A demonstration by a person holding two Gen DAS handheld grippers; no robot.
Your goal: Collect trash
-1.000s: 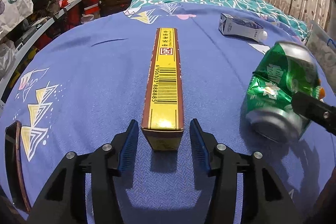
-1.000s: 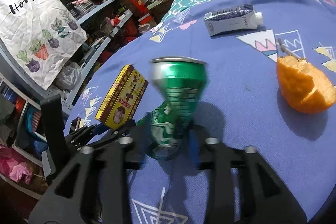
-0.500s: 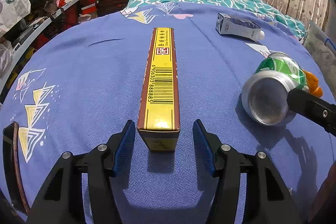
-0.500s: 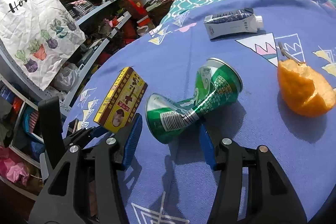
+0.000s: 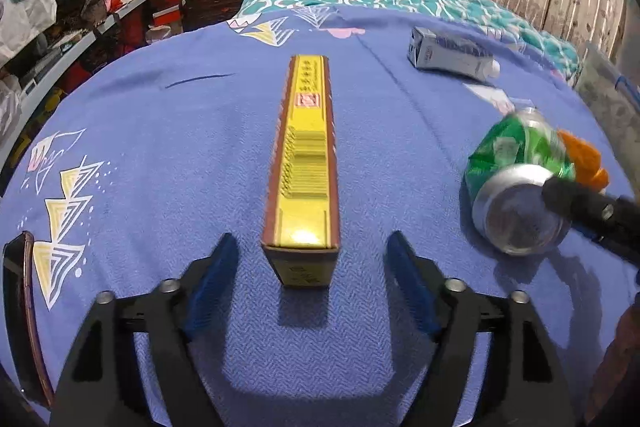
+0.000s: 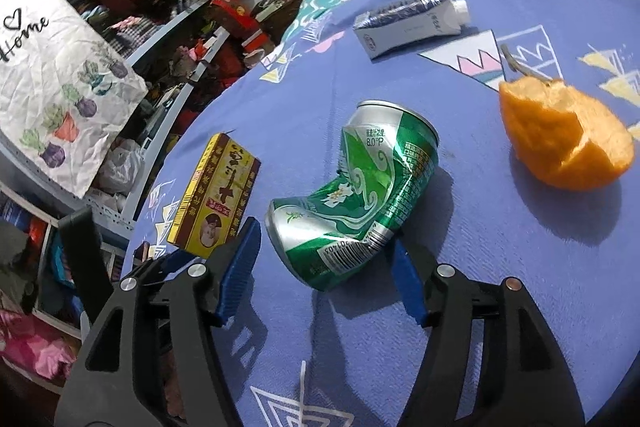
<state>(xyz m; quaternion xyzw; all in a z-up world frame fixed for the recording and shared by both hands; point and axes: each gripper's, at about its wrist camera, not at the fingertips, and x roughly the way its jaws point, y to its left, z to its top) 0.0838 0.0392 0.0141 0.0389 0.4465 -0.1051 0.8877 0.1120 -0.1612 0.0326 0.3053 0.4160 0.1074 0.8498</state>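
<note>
Left wrist view: left gripper (image 5: 310, 275) spread wider than half a second ago, blue pads (image 5: 212, 275) now well clear of the yellow box (image 5: 304, 163) on both sides, nothing grasped. Box stands on its long narrow edge on the blue bedsheet (image 5: 160, 147), near end just ahead of the fingertips, same spot as before; print on top is motion-blurred. Crushed green can (image 5: 516, 187) lies to the right with its silver base toward the camera, about where it was half a second ago; one second ago it was up in the right gripper's hold. Black finger of the right gripper (image 5: 592, 211) overlaps the can's right rim; contact cannot be told. Orange peel (image 5: 584, 159) pokes out behind the can. Milk carton (image 5: 452, 55) lies on its side farther back, unmoved. Right wrist view: right gripper (image 6: 324, 275) released, jaws apart, the can (image 6: 352, 195) resting on the sheet between the fingertips with its bent lower end nearest. Can has rolled a little since half a second ago; barcode now faces down-front. Left pad (image 6: 240, 267) close to the can's base, right pad partly hidden behind it. Yellow box (image 6: 216, 195) left of the can, peel (image 6: 564, 139) to its right and apart, carton (image 6: 408, 23) beyond. Left gripper (image 6: 160, 263) sits under the box's near corner.
</note>
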